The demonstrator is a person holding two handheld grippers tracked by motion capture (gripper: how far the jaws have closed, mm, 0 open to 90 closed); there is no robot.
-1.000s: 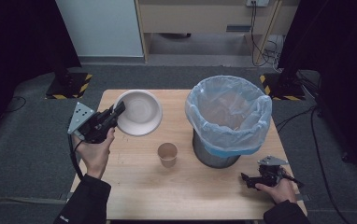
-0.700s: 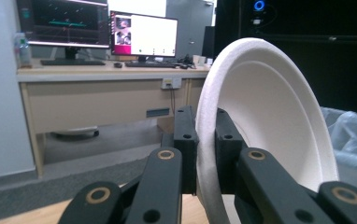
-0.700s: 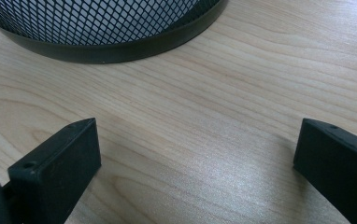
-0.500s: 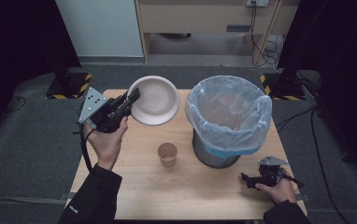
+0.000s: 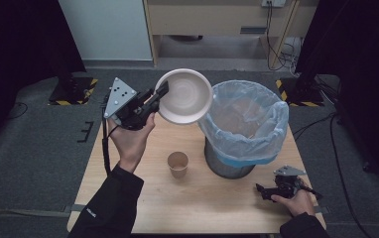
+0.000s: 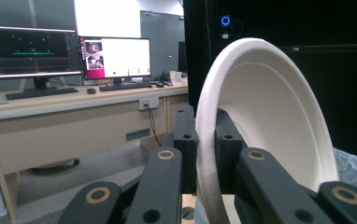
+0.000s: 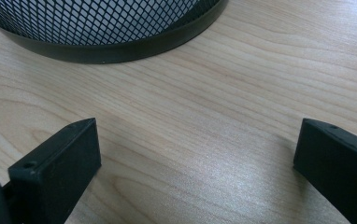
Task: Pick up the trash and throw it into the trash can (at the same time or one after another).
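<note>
Worktop: one pale wooden worktop (image 5: 197, 208) carrying everything.
Bin: one black mesh bin (image 5: 229, 166) lined with a blue plastic bag (image 5: 247, 119); the right gripper view shows its mesh base (image 7: 102, 28) close up.
Bowl: one white round paper bowl (image 5: 184, 95), held tilted in the air beside the bin's rim.
Cup: one small brown paper cup (image 5: 178, 164), upright near the bin.
Left gripper (image 6: 207, 140): pinching the bowl's rim.
Right gripper (image 7: 195, 154): jaws spread, low over bare wood.
Monitors: two lit, seen in the left gripper view (image 6: 29, 51).

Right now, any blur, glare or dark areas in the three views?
High view: table lit evenly, surroundings near black, mild softness overall. Left gripper view: monitors blown out white, bowl sharp at the pinched rim. Right gripper view: soft sheen on the wood, jaws in focus, bin mesh crisp.
</note>
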